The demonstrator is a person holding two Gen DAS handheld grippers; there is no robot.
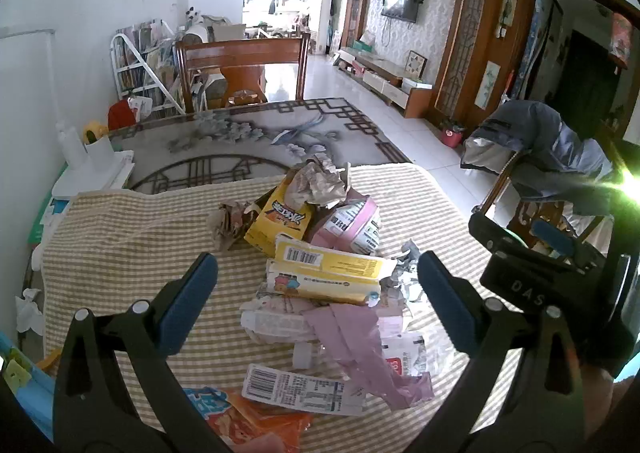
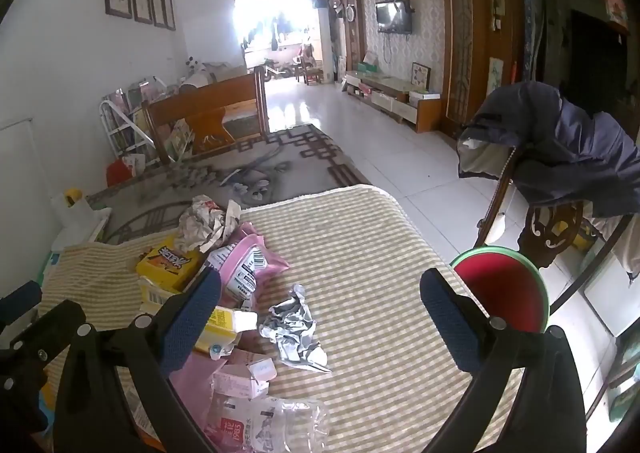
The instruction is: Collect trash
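A heap of trash lies on the striped cloth (image 1: 132, 237): a yellow box (image 1: 280, 221), crumpled paper (image 1: 316, 183), a pink wrapper (image 1: 352, 223), a flattened yellow carton (image 1: 328, 273) and a white barcode label (image 1: 300, 391). My left gripper (image 1: 318, 285) hangs open above the carton, nothing between its fingers. In the right wrist view, a crumpled silver wrapper (image 2: 294, 329) lies on the cloth (image 2: 380, 273), beside the pink wrapper (image 2: 252, 265) and yellow box (image 2: 168, 263). My right gripper (image 2: 320, 305) is open over the silver wrapper, touching nothing.
A red bin with a green rim (image 2: 504, 289) stands off the table's right edge. A chair draped with a dark jacket (image 2: 560, 149) is behind it. A wooden chair (image 1: 244, 69) stands at the table's far end. White items (image 1: 88, 165) sit at the left.
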